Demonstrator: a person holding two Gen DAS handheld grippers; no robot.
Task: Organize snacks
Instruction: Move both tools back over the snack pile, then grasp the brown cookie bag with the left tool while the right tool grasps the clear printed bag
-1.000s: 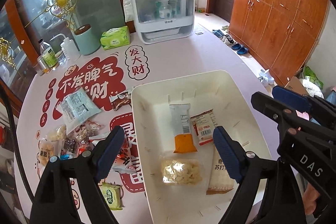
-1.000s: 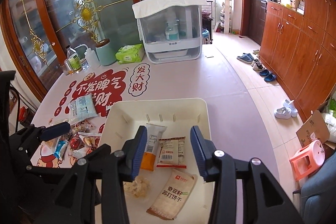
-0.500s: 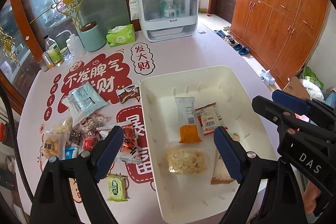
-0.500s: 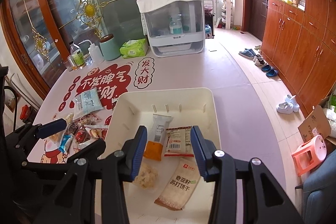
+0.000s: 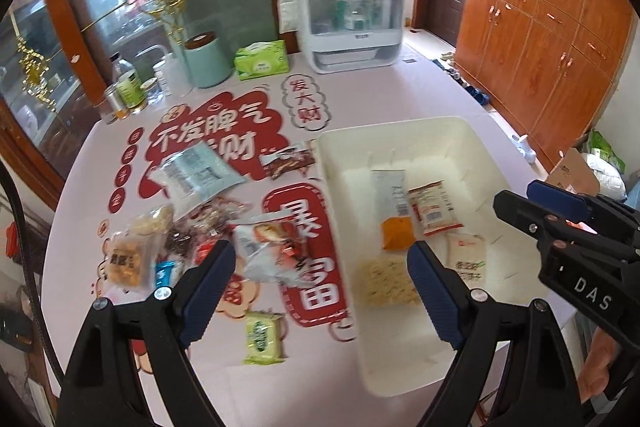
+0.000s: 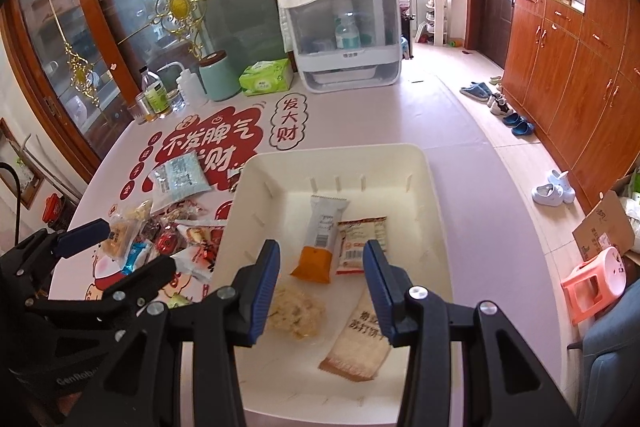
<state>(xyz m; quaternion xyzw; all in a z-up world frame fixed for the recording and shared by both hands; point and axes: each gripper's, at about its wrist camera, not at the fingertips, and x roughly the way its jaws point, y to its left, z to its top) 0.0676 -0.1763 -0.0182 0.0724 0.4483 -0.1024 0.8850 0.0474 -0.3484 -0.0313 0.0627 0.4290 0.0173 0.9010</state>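
A white tray on the pink table holds several snack packets: an orange-and-white stick pack, a red-and-white sachet, a clear bag of pale crisps and a beige cracker pack. Loose snacks lie left of the tray, with a green packet nearest. My left gripper is open and empty above the tray's left edge. My right gripper is open and empty above the tray.
A white covered rack, green tissue pack, teal canister and bottles stand at the table's far side. Wooden cabinets and shoes are on the right.
Both grippers have drawn back and up from the tray, and the left one has swung left, so more of the loose snacks show. Both stay open and empty.
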